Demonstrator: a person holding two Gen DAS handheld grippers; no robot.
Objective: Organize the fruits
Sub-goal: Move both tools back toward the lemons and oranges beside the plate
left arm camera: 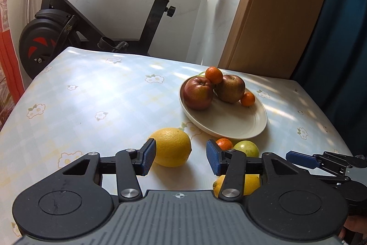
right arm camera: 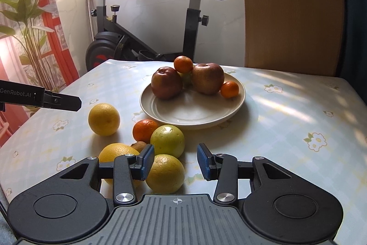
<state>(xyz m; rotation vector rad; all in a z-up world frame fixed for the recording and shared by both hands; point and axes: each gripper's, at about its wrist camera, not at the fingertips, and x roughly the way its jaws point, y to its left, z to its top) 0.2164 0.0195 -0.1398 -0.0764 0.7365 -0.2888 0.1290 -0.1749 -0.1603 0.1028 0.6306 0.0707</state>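
A cream plate (left arm camera: 229,130) (right arm camera: 195,116) holds two red apples (right arm camera: 166,83) (right arm camera: 207,78) and two mandarins (right arm camera: 183,64) (right arm camera: 229,89). Loose on the flowered tablecloth lie a yellow orange (left arm camera: 170,147) (right arm camera: 104,118), a mandarin (right arm camera: 144,130), a green fruit (right arm camera: 167,140), a brown kiwi (right arm camera: 138,146) and two more yellow oranges (right arm camera: 117,153) (right arm camera: 165,173). My left gripper (left arm camera: 181,157) (right arm camera: 68,103) is open just short of the far yellow orange. My right gripper (right arm camera: 176,161) (left arm camera: 298,159) hovers open over the nearest orange, pads clear of it.
An exercise bike (right arm camera: 146,38) stands beyond the table's far edge. A wooden panel (right arm camera: 293,10) rises at the back right, and a curtain with a plant (right arm camera: 29,26) is on the left. The cloth (right arm camera: 298,107) right of the plate is bare.
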